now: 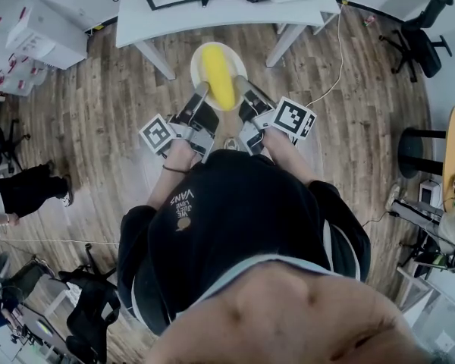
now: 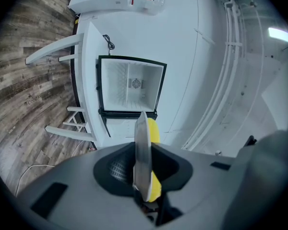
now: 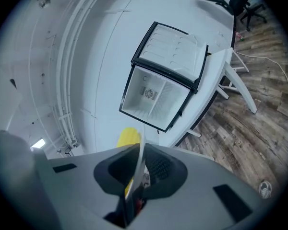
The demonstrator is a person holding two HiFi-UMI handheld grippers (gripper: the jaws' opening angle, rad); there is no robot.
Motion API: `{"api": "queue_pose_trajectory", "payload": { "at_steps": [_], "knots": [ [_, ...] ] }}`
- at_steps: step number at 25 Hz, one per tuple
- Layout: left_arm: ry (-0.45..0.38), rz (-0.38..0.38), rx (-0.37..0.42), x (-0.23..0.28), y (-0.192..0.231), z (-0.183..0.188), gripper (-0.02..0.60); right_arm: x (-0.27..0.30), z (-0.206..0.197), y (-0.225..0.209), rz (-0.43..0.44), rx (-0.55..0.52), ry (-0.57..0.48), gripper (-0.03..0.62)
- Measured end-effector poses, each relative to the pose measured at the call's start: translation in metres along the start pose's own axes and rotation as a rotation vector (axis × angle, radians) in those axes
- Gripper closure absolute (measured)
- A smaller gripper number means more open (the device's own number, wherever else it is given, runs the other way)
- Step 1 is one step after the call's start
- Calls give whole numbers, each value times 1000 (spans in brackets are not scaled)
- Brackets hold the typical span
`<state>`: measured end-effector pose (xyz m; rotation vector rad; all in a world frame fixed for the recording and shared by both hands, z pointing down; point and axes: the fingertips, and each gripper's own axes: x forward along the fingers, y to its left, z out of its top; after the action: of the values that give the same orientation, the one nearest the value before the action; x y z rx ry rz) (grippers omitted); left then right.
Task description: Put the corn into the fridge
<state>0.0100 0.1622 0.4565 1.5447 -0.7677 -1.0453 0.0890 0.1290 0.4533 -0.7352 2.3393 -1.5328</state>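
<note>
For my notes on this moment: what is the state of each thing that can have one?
fridge: door open, inside looks empty
corn: lying on the plate
plate: held by both grippers
left gripper: shut on the plate's rim
right gripper: shut on the plate's rim

Head view steeply down over the person (image 1: 235,226), long white counter (image 1: 212,14) ahead, left gripper view and right gripper view along their jaws, rolled sideways, both facing the open black-framed white fridge (image 2: 129,83) on it
</note>
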Motion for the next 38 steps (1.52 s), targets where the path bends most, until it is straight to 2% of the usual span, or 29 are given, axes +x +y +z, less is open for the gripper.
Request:
{"api": "queue_pose_trajectory", "payload": {
  "at_steps": [14,30,38],
  "knots": [
    [-66,19,3,31,16,12,505,23,28,-21,22,9,65,568],
    [-39,27,-42,87,33,87,505,103,73,-34,-12,19,50,568],
    [-6,19,-36,112,37,121,505,137,92,-36,-20,17,18,568]
  ]
}}
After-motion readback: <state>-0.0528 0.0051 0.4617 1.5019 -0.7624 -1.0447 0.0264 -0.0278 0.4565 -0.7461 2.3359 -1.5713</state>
